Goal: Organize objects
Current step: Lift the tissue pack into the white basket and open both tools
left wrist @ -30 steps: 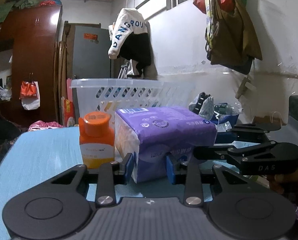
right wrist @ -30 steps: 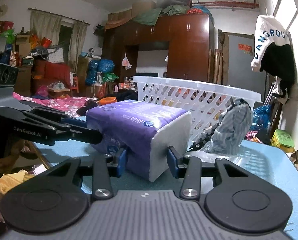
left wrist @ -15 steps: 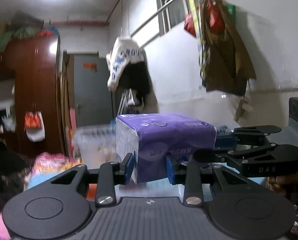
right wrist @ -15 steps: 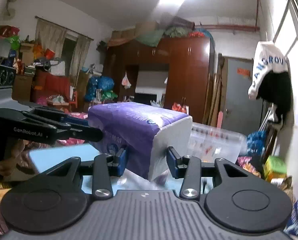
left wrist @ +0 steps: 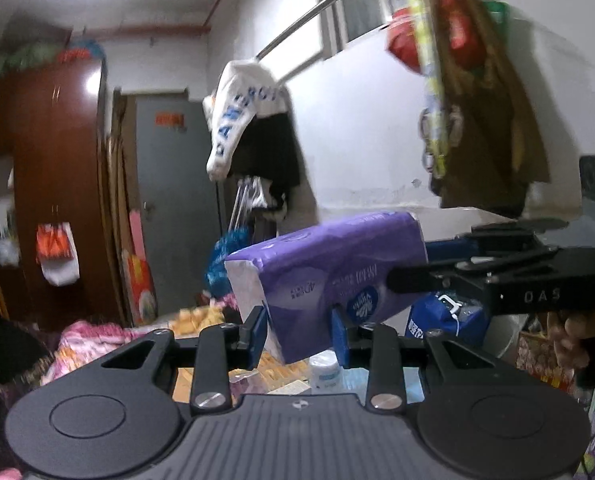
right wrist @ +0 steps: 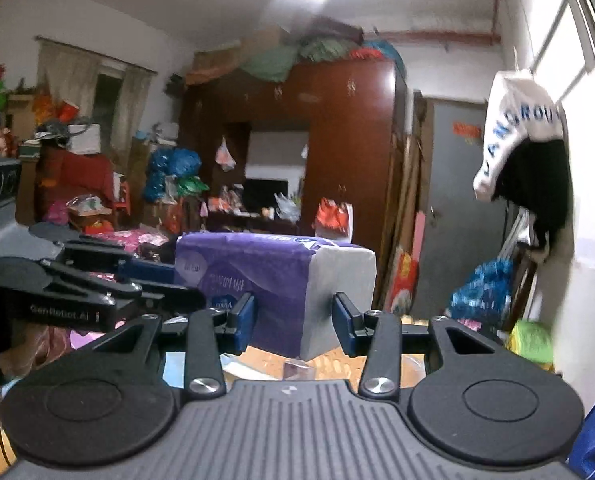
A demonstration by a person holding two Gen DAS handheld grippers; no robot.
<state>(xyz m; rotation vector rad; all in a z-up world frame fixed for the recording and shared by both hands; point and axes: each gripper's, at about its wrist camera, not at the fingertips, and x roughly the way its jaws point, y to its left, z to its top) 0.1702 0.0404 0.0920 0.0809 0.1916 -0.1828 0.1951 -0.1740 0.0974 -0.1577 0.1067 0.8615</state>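
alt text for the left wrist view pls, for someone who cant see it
A purple tissue pack is held in the air, tilted, between the left tongs at one end and the right tongs reaching in from the right. Behind it are a white wall, a hanging jacket and a grey door.

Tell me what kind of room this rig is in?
Most likely a cluttered bedroom or living room in a home. A tall wooden wardrobe has bundles piled on top, a jacket and bags hang along the wall, and pink bedding lies among stacked household goods.
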